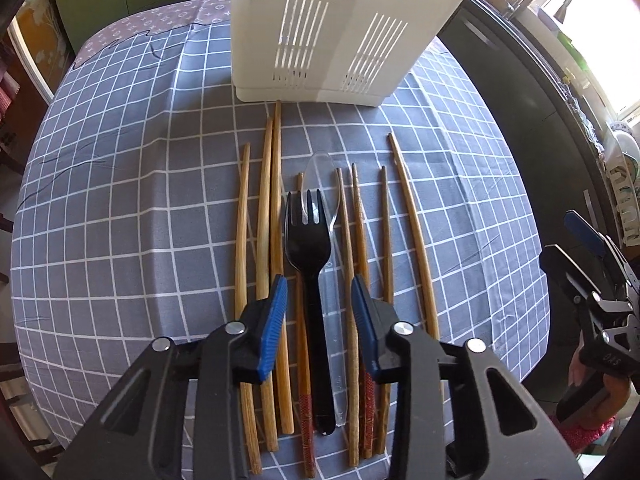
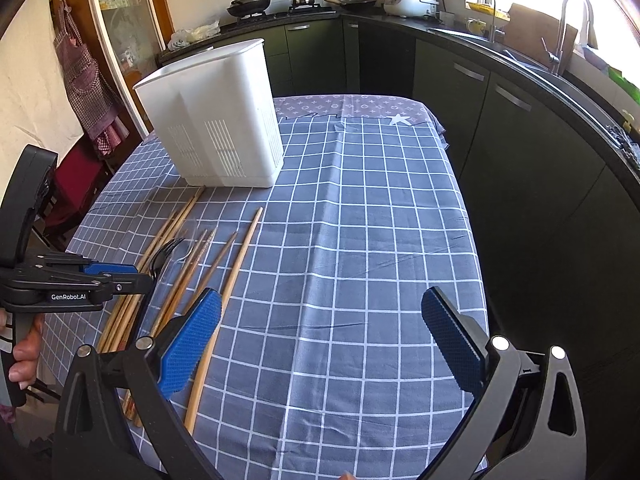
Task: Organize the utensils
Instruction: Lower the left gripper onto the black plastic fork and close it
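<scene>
A black plastic fork (image 1: 310, 276) and a clear plastic spoon (image 1: 326, 240) lie side by side among several wooden chopsticks (image 1: 264, 216) on the grey checked tablecloth. A white slotted utensil holder (image 1: 320, 36) stands upright behind them. My left gripper (image 1: 319, 292) is open, its blue pads hovering on either side of the fork and spoon handles. My right gripper (image 2: 320, 332) is wide open and empty over bare cloth to the right of the chopsticks (image 2: 224, 280). The holder (image 2: 220, 120) and left gripper (image 2: 116, 276) show in the right wrist view.
The table (image 2: 380, 240) drops off at its right edge toward dark kitchen cabinets (image 2: 500, 152). A counter with sink and tap (image 2: 568, 32) runs along the right. A chair with red fabric (image 2: 76, 184) stands at the table's left side.
</scene>
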A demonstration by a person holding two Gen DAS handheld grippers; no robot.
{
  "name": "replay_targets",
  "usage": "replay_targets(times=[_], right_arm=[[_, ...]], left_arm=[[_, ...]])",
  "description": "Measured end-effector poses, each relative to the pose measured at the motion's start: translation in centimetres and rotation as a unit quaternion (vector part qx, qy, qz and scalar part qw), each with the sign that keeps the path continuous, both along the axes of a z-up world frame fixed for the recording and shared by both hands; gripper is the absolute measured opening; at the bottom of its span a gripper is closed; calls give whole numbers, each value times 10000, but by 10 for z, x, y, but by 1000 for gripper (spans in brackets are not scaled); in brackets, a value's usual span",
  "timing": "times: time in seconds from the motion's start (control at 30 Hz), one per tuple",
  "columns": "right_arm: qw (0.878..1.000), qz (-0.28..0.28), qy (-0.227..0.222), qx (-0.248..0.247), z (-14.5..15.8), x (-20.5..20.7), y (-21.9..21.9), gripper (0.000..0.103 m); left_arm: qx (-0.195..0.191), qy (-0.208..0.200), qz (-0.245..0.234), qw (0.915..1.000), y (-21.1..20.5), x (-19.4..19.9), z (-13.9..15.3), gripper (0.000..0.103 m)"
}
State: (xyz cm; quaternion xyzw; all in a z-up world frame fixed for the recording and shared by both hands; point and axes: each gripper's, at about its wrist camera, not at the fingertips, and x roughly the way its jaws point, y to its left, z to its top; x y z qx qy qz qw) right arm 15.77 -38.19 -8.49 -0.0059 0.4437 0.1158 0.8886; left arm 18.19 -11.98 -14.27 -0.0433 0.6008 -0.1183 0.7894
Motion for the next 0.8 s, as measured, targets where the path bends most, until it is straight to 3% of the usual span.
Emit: replay_targets(times=[0.23, 0.8], right_arm=[[10000, 81, -31, 14, 0, -3, 4, 99], [9998, 91, 84, -150, -5, -1, 6, 99]], left_arm=[[164, 201, 70, 9996, -17, 21, -22, 16], [129, 155, 2, 9998, -28, 45, -29, 8]])
